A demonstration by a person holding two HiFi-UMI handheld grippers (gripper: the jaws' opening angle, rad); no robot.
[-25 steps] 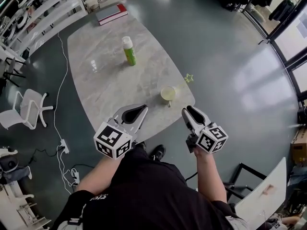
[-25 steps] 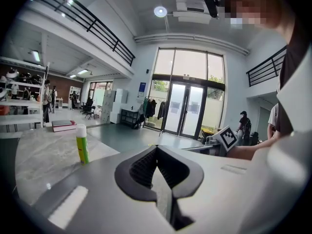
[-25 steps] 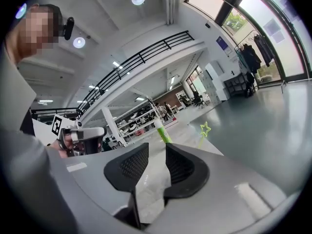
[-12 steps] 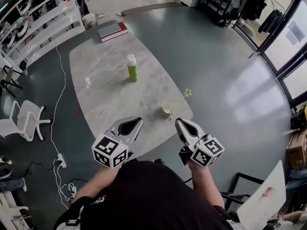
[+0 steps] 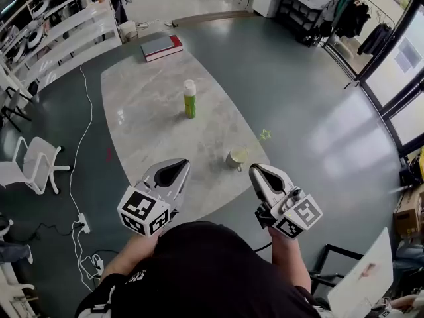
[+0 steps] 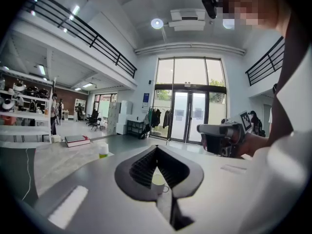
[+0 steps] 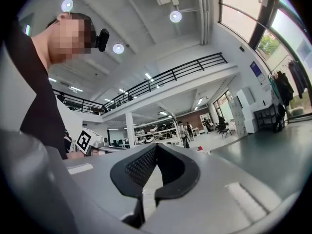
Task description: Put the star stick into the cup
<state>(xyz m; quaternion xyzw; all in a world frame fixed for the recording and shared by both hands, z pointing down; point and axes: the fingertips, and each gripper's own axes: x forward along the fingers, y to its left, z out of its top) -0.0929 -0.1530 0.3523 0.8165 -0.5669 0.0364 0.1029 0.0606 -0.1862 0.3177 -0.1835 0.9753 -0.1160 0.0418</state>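
— Where does the star stick [image 5: 265, 135] lie against the fingers?
— In the head view its star sits right of centre, by the right edge of the table [image 5: 142, 111], just up and right of the cup [image 5: 236, 157]. Both grippers hang lower in the frame, well apart from it: the left gripper [image 5: 183, 164] lower left, the right gripper [image 5: 257, 171] almost straight below. Whether the thin stick reaches into the cup, I cannot tell.
— What do the gripper views add?
— Only the head view shows the star. The left gripper view frames the cup through the hollow behind its jaw tips (far off, not between them), with the green bottle [image 5: 190, 100] and red book [image 5: 161, 47] at left. The right gripper view looks away toward shelving [image 7: 156, 130].
— And the fingers?
— Both pairs are closed tip to tip, gripping and touching nothing
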